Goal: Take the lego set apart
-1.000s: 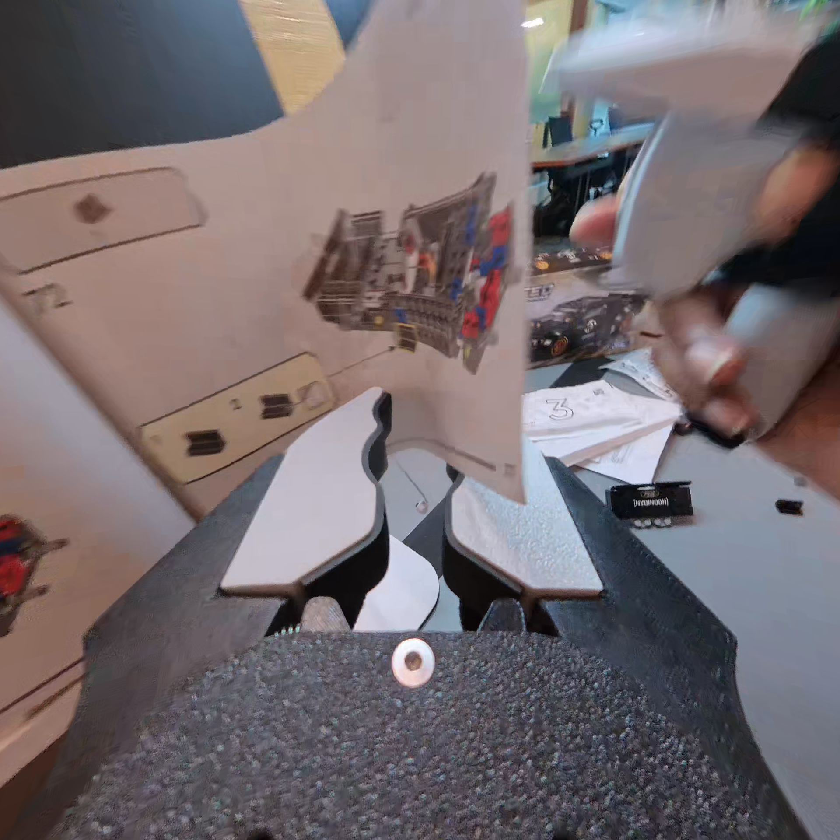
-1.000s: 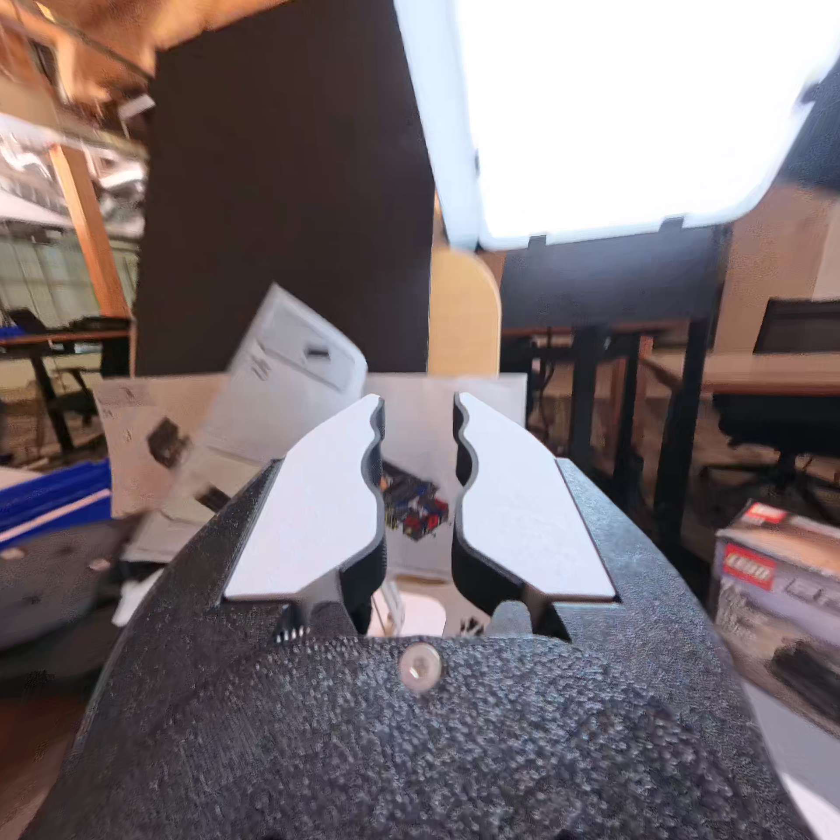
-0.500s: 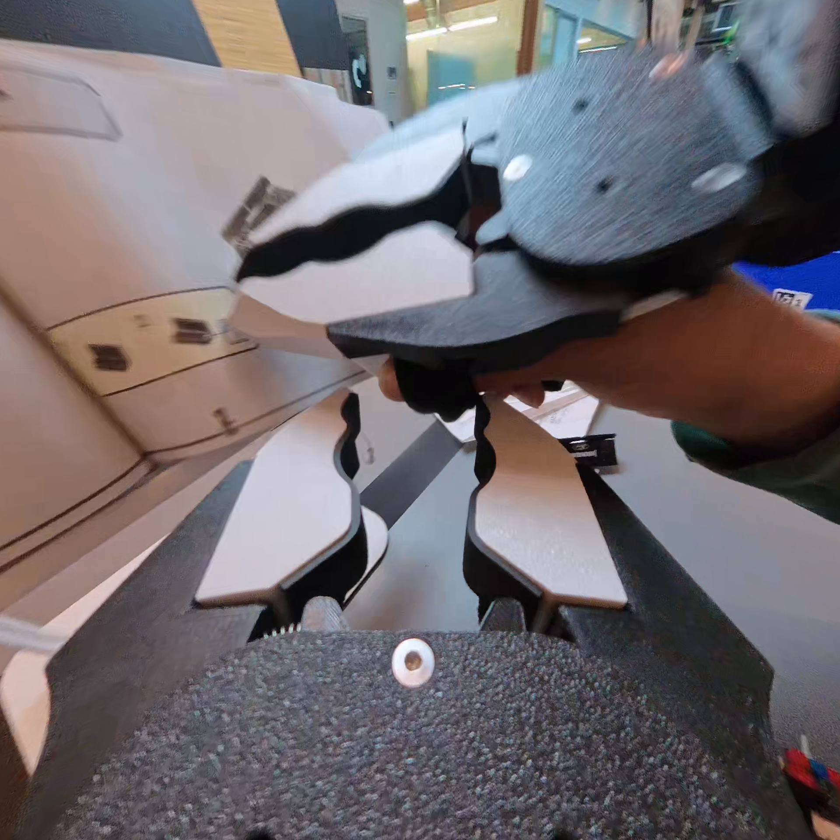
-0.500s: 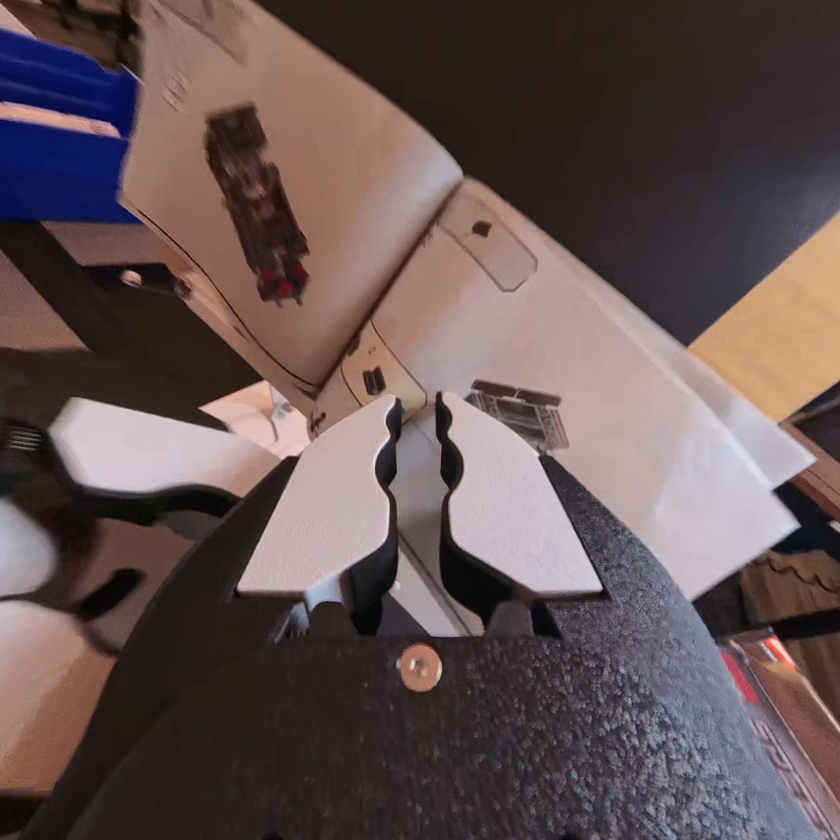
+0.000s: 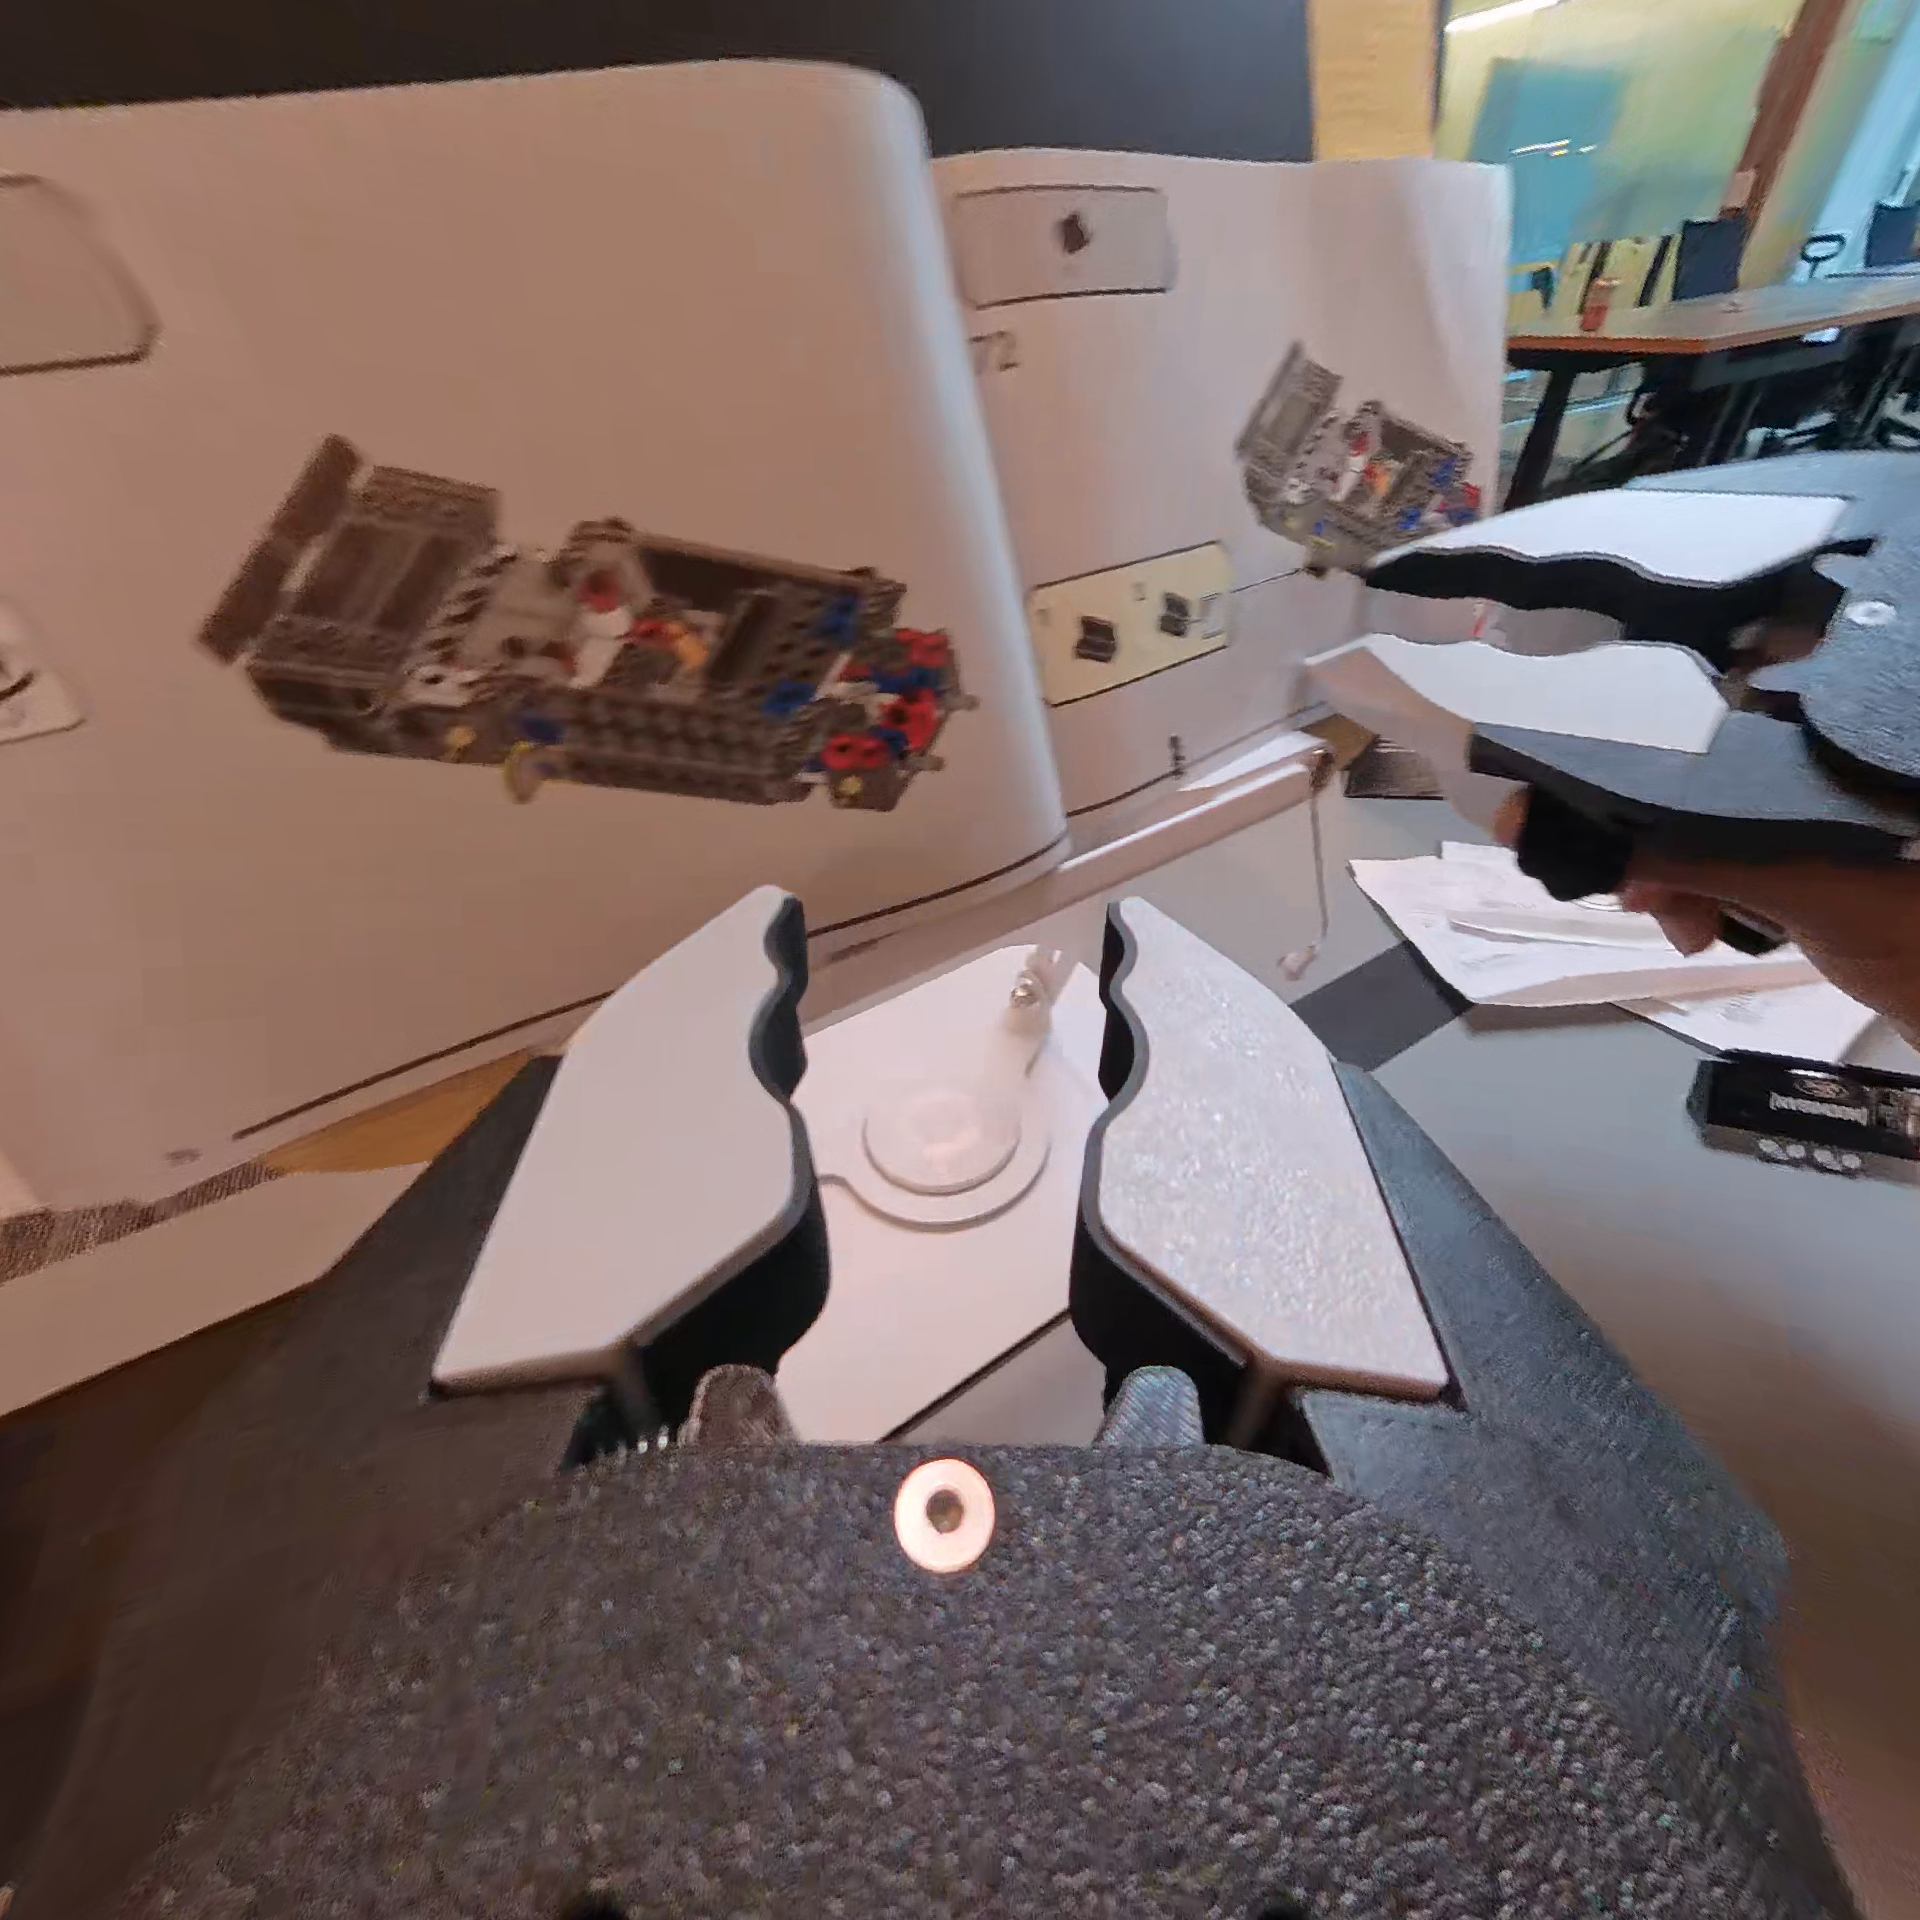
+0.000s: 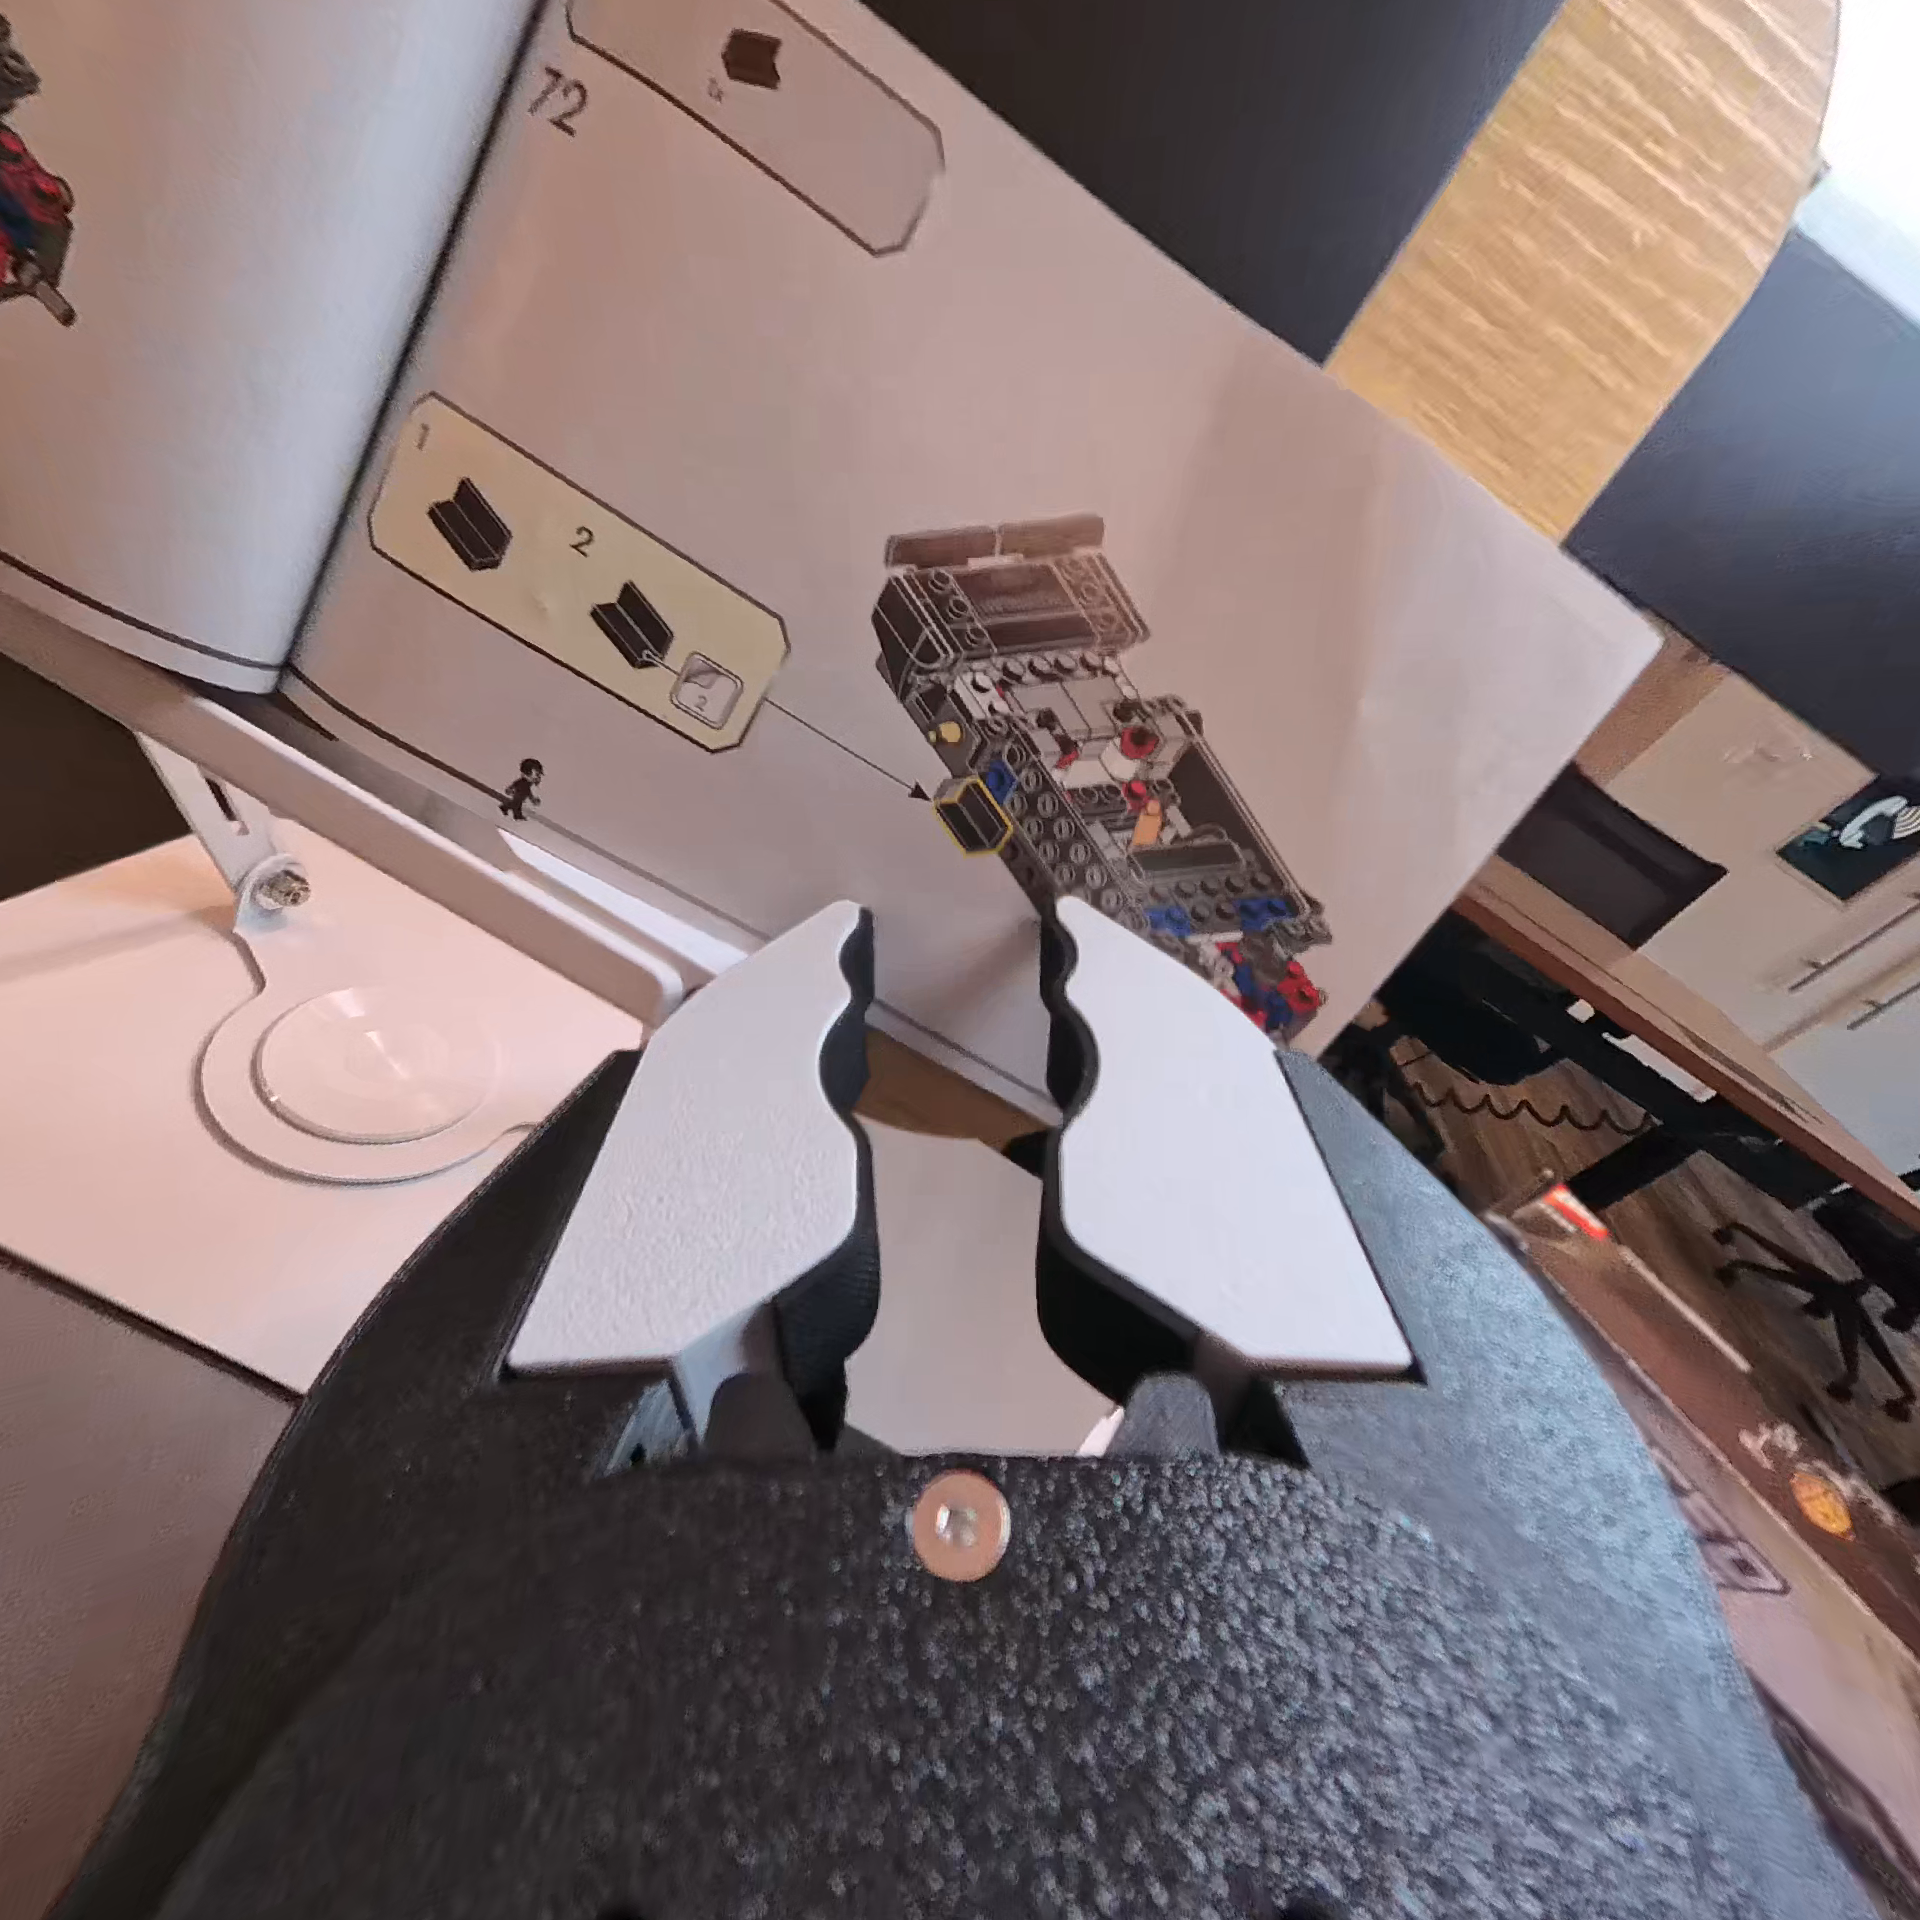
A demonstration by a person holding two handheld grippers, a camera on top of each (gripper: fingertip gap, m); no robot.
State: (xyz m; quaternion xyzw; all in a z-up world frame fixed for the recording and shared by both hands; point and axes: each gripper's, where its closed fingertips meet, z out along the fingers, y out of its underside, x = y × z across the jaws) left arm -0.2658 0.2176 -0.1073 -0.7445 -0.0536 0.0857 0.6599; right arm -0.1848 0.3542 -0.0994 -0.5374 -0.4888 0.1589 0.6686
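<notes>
An open instruction booklet stands on a white stand, its pages printed with pictures of a dark brick model. My left gripper is open and empty above the stand's base, just in front of the left page. My right gripper is open, with the lower edge of the right page between its fingertips; the pads do not press on it. It also shows in the left wrist view, at the right page's edge. A black lego piece lies on the grey table.
Loose white paper sheets lie on the table behind the black piece. A person's hand holds the right gripper. The stand's base carries a clear round disc. Desks and chairs stand beyond the table. My right gripper's tips are some 25 centimetres from the black lego piece.
My left jaws have opened wide and the page that hung at their tips now rests back on the stand. My right gripper swung to the right page's lower edge; its jaws narrowed, then widened.
</notes>
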